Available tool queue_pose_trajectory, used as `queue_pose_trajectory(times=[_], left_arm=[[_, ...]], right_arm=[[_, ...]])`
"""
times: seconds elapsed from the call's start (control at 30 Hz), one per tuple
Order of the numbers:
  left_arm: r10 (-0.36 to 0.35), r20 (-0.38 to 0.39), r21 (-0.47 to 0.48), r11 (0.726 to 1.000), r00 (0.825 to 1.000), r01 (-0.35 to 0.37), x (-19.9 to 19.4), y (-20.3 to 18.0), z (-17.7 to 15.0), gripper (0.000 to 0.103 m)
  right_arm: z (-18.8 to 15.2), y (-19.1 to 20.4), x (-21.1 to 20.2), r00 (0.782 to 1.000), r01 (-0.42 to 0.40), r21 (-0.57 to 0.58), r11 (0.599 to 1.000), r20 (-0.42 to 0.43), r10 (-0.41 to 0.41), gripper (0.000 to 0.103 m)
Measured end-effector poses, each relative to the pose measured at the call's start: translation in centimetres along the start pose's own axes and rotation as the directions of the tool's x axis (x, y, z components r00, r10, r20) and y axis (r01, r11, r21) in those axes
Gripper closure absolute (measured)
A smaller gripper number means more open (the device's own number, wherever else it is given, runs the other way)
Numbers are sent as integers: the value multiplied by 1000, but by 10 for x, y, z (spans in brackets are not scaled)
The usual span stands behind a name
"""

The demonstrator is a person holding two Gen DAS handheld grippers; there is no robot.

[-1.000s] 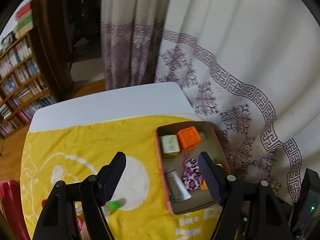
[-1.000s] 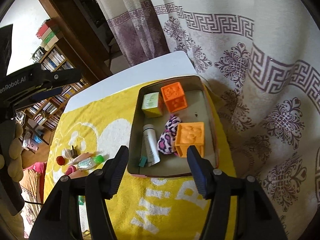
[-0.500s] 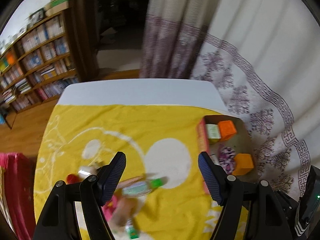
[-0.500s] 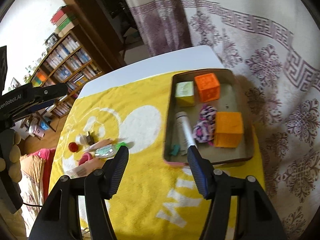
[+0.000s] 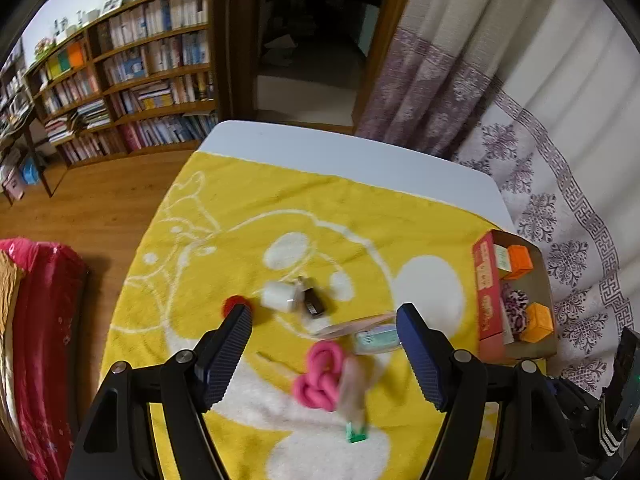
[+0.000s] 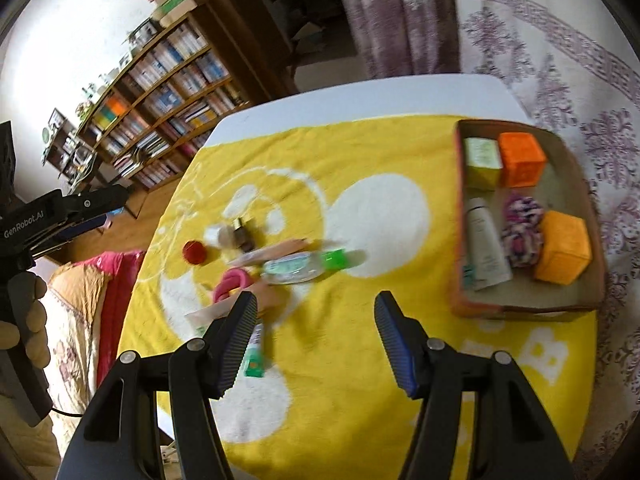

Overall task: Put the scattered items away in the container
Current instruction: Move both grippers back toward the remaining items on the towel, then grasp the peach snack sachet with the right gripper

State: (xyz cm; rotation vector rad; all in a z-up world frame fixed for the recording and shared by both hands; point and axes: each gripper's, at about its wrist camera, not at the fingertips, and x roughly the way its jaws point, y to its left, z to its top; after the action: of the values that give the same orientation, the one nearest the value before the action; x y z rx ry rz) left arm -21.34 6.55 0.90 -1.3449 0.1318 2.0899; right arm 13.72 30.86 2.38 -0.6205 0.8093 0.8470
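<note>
Left wrist view: our left gripper [image 5: 324, 348] hangs with jaws wide apart and empty over the pink knotted band [image 5: 319, 376]. We judge it soft and light, best pinched across one loop. Our right gripper [image 6: 316, 336] is likewise spread and empty. Both hover over the yellow towel [image 5: 248, 208]; the box [image 6: 528, 308] sits far right, bookshelves [image 5: 132, 80] beyond.

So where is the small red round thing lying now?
The red round piece lies on the yellow towel, at the left end of the scattered group, just left of the white cylinder; in the left wrist view it shows beside the left finger.
</note>
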Motion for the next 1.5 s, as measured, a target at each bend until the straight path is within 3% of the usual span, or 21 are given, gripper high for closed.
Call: queue_pose_trajectory(times=[0.4,0.73,1.03,1.2,1.5], left_arm=[[6,-20,-50,999,1000,-7,-1,70,-8,27],[6,-74,-66,998,997,-11,21,115,-7,27],[-18,-108,-30,999,994,15,38,125,-1,27],[-30,-124,-23,999,992,27,49,128,3,27],[-57,-176,4,998,983,58,77,121,8,27]], right_arm=[[-2,50,39,998,-7,8,1000,-61,8,38],[-8,74,79,994,41,40,998,-106,-36,38],[-5,81,110,990,75,88,993,-129,-63,38],[-12,73,134,978,109,96,989,-186,-90,38],[-22,50,132,972,156,157,975,-200,-123,38]])
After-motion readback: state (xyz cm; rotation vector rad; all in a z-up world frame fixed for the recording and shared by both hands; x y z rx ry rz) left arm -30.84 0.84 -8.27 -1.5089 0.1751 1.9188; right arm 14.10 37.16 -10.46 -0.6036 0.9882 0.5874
